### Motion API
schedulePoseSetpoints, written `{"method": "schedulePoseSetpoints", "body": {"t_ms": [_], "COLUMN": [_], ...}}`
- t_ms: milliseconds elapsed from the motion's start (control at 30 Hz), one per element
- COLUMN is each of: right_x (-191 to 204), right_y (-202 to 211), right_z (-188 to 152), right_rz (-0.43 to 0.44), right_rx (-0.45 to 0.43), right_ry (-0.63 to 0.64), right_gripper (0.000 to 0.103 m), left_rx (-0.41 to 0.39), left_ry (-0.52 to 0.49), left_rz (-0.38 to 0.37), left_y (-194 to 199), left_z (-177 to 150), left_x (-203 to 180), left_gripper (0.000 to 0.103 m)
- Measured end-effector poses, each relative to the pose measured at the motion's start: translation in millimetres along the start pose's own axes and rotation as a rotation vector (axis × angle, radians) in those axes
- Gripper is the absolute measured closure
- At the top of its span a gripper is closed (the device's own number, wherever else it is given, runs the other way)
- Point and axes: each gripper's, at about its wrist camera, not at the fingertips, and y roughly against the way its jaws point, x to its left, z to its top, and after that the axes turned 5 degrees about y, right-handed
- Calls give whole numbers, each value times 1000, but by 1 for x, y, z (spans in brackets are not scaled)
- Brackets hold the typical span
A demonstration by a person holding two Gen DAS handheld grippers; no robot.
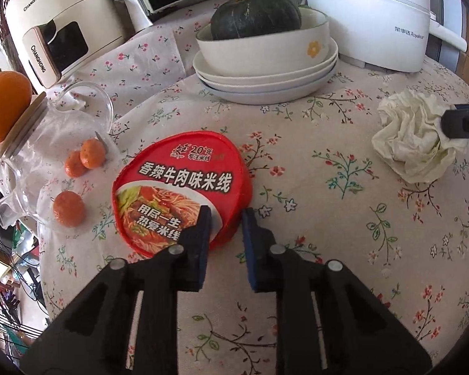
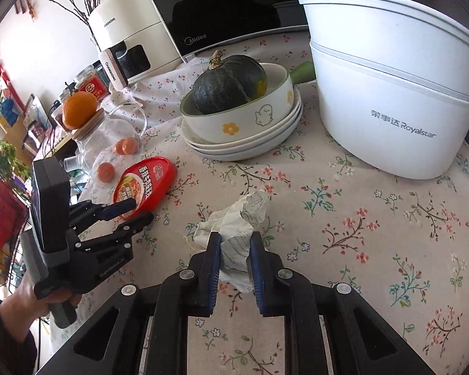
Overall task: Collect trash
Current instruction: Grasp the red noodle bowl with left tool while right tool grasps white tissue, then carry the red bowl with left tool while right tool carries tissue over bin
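A red noodle-cup lid (image 1: 178, 184) lies on the flowered tablecloth, its near rim lifted a little. My left gripper (image 1: 225, 218) is shut on that near rim, with one finger over the printed top and the other outside the red edge. The right wrist view shows the same grip on the lid (image 2: 153, 181) by the left gripper (image 2: 133, 214), which a hand holds. A crumpled white tissue (image 2: 234, 218) sits mid-table, and my right gripper (image 2: 234, 243) is shut on its near end. In the left wrist view the tissue (image 1: 412, 137) is at the right.
Stacked white plates (image 1: 265, 84) carry a bowl with a dark green pumpkin (image 1: 253, 18). A white electric pot (image 2: 390, 93) stands at the back right. A glass jar (image 1: 47, 131) topped by an orange, three small tangerines (image 1: 68, 207) and the table's left edge are beside the lid.
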Motion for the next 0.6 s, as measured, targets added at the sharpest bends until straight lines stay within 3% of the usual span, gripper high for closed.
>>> {"method": "schedulePoseSetpoints", "body": {"t_ms": [67,133,233,600], "right_x": [-9,-15,-20,-18], "right_y": [5,11,25,87], "right_z": [-6,-12,-19,-40], "right_rz": [-1,-4,-12,-44], "right_rx": [0,-1,-7,-53], "right_ry": [-22,-37,-39,-57], "right_gripper": [84,84,84,84], "left_rx": [-13,-11,-23,-52], "left_ry": [17,99,175,246], "left_rz": [21,-8,-35,-74], "left_y": [3,7,21,89], "left_z": [-1,1,-3,-20], "left_x": [-1,7,15,5], "left_gripper": [94,99,99,99]}}
